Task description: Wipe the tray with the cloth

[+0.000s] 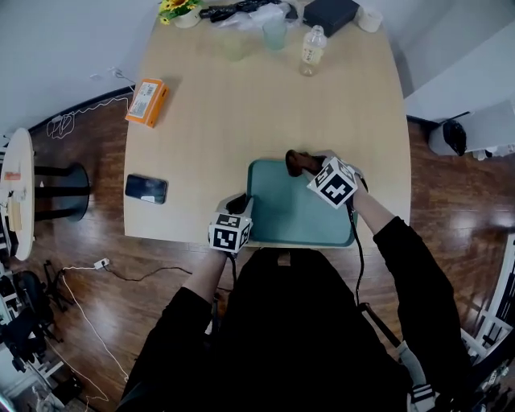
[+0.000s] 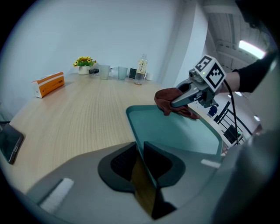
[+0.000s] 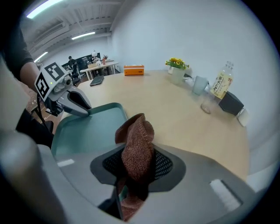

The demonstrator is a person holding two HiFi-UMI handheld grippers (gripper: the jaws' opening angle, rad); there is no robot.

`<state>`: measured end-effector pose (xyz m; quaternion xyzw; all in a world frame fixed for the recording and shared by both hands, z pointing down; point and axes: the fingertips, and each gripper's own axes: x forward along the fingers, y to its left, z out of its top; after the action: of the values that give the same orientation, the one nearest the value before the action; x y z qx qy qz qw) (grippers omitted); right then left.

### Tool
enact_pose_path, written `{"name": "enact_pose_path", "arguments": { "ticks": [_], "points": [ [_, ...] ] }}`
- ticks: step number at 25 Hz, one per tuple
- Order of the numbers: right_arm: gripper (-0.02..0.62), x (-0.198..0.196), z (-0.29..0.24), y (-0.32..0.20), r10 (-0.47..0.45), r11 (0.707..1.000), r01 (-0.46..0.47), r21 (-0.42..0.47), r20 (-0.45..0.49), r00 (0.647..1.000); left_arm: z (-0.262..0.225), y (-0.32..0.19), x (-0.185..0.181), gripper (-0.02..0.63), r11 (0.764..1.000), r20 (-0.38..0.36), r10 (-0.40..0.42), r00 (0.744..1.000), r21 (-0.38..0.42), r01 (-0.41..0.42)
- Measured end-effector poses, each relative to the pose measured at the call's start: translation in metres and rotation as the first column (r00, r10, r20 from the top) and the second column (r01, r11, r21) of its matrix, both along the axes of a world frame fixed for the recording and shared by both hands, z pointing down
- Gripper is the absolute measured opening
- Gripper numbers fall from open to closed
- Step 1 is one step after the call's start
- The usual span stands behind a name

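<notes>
The left gripper [image 2: 142, 164] is clamping its jaws on the stiff tray [image 1: 290, 217] at the near-left rim. The right gripper [image 3: 131, 183] is pinching the soft, likely light cloth [image 3: 136, 148] by a bunched fold.

- Open: worktop [image 1: 265, 113] mid-span, bare from the tray [image 1: 290, 217] to the far row.
- Open: tray floor between the two tools.
- Blocked, far edge: flower pot [image 1: 185, 16], cups [image 1: 274, 34], bottle [image 1: 312, 51] and black box [image 1: 330, 14], close-set.
- Blocked, left edge: orange box [image 1: 146, 102]; phone [image 1: 146, 188] nearer the front.
- Blocked, tray near-left rim: left tool [image 1: 241, 201] clamped on it.
- Blocked, tray far-right corner: right tool [image 1: 312, 166] gripping the cloth [image 1: 298, 161].
</notes>
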<state>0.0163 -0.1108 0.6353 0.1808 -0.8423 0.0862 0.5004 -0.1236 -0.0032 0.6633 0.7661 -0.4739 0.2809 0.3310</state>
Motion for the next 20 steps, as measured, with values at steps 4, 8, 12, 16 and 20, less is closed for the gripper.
{"name": "enact_pose_path", "arguments": {
  "ticks": [4, 8, 12, 16, 20],
  "points": [
    [0.121, -0.003, 0.002, 0.012, -0.015, 1.0, 0.015, -0.011, 0.011, 1.0, 0.001, 0.0, -0.001, 0.035, 1.0, 0.003, 0.001, 1.0, 0.001, -0.001],
    [0.121, -0.022, -0.003, 0.076, -0.079, 0.995, 0.083, -0.059, 0.076, 0.994, 0.002, -0.001, 0.0, 0.035, 1.0, 0.002, 0.001, 1.0, 0.0, -0.001],
    [0.121, -0.05, -0.004, 0.174, -0.204, 0.966, 0.223, -0.131, 0.14, 0.969, 0.002, 0.0, -0.002, 0.035, 1.0, -0.005, 0.002, 1.0, -0.005, -0.002],
    [0.121, -0.067, 0.001, 0.23, -0.274, 0.935, 0.305, -0.181, 0.179, 0.945, 0.003, 0.0, -0.003, 0.035, 1.0, -0.001, -0.001, 1.0, 0.001, 0.001],
    [0.121, -0.068, 0.004, 0.221, -0.26, 0.939, 0.294, -0.178, 0.192, 0.946, 0.004, 0.002, 0.0, 0.035, 1.0, -0.001, -0.001, 1.0, 0.001, 0.001]
  ]
}}
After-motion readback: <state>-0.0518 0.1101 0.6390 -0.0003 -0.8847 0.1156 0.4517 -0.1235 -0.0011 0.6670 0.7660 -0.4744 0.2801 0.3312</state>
